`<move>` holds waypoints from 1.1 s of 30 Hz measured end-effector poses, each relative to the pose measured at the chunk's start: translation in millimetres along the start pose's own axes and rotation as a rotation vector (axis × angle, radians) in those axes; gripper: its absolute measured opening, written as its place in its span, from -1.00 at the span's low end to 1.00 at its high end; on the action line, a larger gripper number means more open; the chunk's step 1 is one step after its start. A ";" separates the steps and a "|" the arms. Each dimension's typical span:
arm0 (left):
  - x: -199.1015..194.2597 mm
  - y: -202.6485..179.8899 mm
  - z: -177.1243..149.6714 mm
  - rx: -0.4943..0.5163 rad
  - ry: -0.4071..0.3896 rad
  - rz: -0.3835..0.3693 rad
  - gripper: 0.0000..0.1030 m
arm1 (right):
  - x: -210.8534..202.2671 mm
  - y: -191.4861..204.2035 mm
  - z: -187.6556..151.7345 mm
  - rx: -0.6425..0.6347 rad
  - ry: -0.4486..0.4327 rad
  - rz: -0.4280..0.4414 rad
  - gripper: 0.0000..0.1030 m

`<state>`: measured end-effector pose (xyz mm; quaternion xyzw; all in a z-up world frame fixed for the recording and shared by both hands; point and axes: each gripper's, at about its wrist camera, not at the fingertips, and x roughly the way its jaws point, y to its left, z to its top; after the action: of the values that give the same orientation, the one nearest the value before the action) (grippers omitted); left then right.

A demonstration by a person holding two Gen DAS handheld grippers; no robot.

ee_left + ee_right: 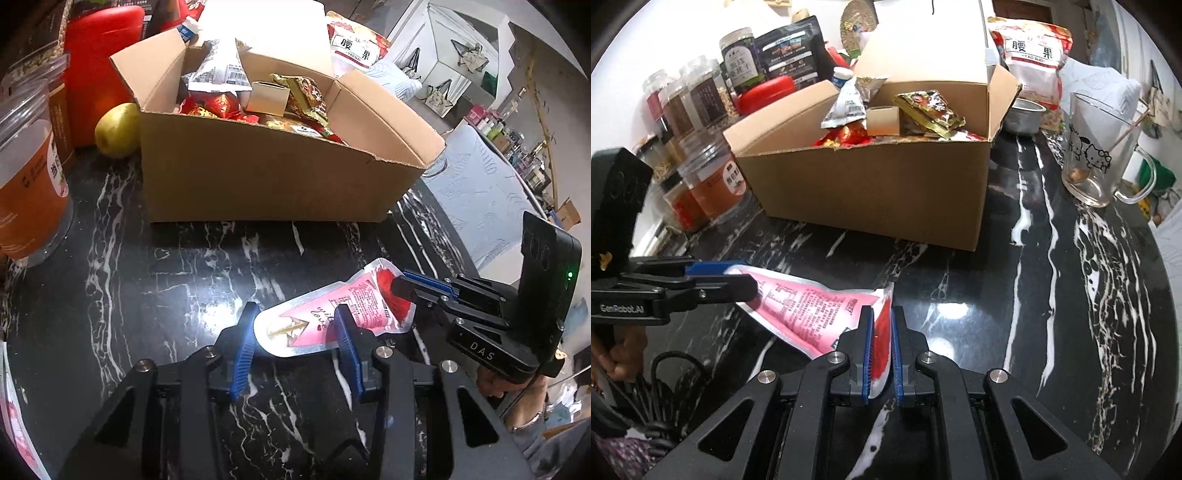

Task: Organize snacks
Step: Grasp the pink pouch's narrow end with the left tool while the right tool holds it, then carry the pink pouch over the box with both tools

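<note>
Pink pouch (332, 317) pinched by right tool (882, 347), left tool (295, 332); print blurred.

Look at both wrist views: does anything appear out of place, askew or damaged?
The pink snack pouch is off the marble table, bent between the left gripper and right gripper rather than in the cardboard box. The box's front rim is ragged, torn. A pear sits loose beside it.

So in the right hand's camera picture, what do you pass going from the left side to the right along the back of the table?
Spice jars → cardboard box → metal bowl → glass mug.
</note>
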<state>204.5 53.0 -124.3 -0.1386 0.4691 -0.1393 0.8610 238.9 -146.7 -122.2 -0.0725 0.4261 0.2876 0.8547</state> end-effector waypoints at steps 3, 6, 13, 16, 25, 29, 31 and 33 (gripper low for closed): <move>5.1 4.8 -1.9 -0.017 0.008 0.010 -0.20 | 3.8 1.9 -4.8 -0.010 0.011 -0.033 -0.75; 4.7 9.9 -4.6 -0.029 0.000 0.002 -0.20 | 3.3 -0.6 -7.3 0.023 0.006 -0.002 -0.62; 2.0 4.9 -8.3 -0.007 -0.015 0.034 -0.20 | 5.4 10.1 -7.8 0.065 -0.022 0.038 -0.03; 1.9 5.7 -8.6 -0.008 -0.025 0.035 -0.20 | 5.1 7.3 -9.1 0.105 -0.026 0.062 -0.44; 3.0 3.2 -10.1 -0.009 -0.027 0.014 -0.20 | 2.4 11.0 -9.3 0.142 -0.045 0.087 -0.97; 2.5 5.1 -9.2 -0.036 -0.021 0.004 -0.20 | -2.9 14.0 -7.8 0.133 -0.054 0.086 -0.97; 1.4 6.6 -8.3 -0.052 -0.021 -0.007 -0.20 | -5.3 14.4 -7.7 0.129 -0.060 0.081 -0.97; -2.0 5.7 -6.7 -0.055 -0.028 -0.011 -0.20 | -8.3 14.4 -6.4 0.129 -0.068 0.078 -0.97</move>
<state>198.5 58.3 -128.4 -0.1666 0.4599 -0.1292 0.8626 222.7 -140.7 -118.0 0.0090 0.4171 0.2950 0.8596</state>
